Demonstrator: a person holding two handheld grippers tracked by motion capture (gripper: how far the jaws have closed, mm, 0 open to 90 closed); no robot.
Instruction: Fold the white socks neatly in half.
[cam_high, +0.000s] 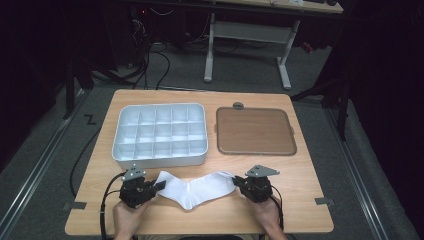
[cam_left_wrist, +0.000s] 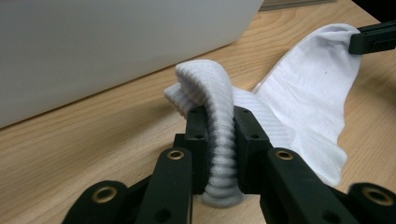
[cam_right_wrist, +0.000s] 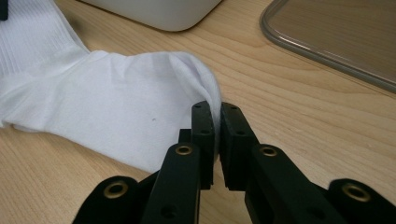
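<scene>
Left gripper (cam_high: 159, 186) is clamped on the ribbed cuff of the sock (cam_high: 192, 189), and the right gripper (cam_high: 237, 181) pinches the thin toe end; the sock lies stretched between them on the table (cam_high: 300, 200), its long axis running left to right, just in front of the tray (cam_high: 160, 156). Each hand holds one end, so neither is nearer; any fold, I judge, means carrying one end along that axis toward the other; the lid (cam_high: 255, 131) sits well apart.

both grippers (cam_high: 159, 186) (cam_high: 237, 183) clamped — hands low
</scene>
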